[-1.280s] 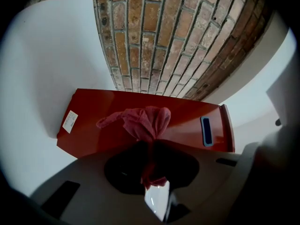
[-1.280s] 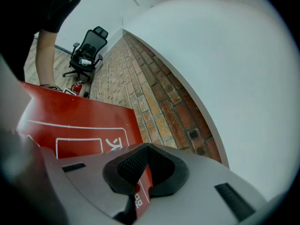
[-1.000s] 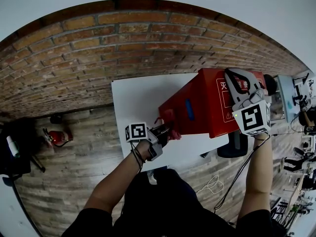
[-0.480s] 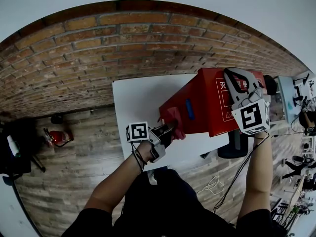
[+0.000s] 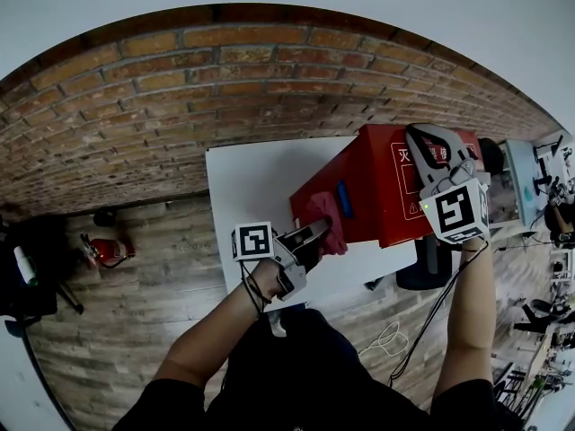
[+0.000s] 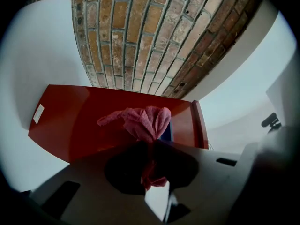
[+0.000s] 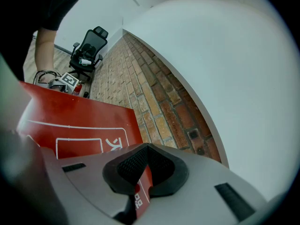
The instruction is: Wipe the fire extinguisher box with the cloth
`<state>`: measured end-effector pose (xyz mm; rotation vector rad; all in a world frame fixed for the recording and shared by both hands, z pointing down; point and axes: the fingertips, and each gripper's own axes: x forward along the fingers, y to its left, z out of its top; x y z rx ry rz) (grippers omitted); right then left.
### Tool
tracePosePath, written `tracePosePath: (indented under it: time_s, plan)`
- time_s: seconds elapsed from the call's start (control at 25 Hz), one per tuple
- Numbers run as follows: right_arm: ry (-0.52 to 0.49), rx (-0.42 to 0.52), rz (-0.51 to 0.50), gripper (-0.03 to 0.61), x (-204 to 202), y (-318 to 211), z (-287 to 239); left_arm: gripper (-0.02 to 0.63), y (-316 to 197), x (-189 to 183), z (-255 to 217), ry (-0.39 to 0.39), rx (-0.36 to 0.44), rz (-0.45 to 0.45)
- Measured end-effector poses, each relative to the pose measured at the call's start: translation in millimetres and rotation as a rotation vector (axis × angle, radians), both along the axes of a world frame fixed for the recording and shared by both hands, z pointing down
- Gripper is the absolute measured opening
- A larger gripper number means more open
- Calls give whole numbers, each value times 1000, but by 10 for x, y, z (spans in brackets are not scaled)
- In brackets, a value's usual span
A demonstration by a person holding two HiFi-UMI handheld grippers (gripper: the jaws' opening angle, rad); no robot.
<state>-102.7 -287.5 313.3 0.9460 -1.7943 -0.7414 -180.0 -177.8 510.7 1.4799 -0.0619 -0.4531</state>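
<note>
Pink cloth (image 6: 143, 123) pinched between the left tongs (image 6: 150, 146).

White desk (image 5: 252, 187) stands on a plank floor (image 5: 153, 277). One red fire extinguisher box (image 5: 377, 196) rests on it, directly ahead of the left hand-held gripper (image 5: 319, 233) and beneath the right hand-held gripper (image 5: 420, 146).

I see open lane over bare white table (image 5: 247, 182), left of fire extinguisher box (image 5: 377, 200). Box fills table's right half. Brick wall (image 5: 225, 79) runs along table's far edge, no passage behind. My right gripper (image 5: 429, 142) clamps box's top edge, crowding that side. My left gripper (image 5: 314, 233), pinching cloth (image 6: 145, 121), occupies box's left face. Office chair (image 5: 422, 263) stands off table's near right edge.
</note>
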Motion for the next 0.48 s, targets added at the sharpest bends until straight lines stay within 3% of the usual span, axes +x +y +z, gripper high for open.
tracePosePath:
  time_s: [0.48]
  plan:
    - [2, 1, -1, 18, 0, 3, -2, 94, 32, 6, -339, 102, -18, -7]
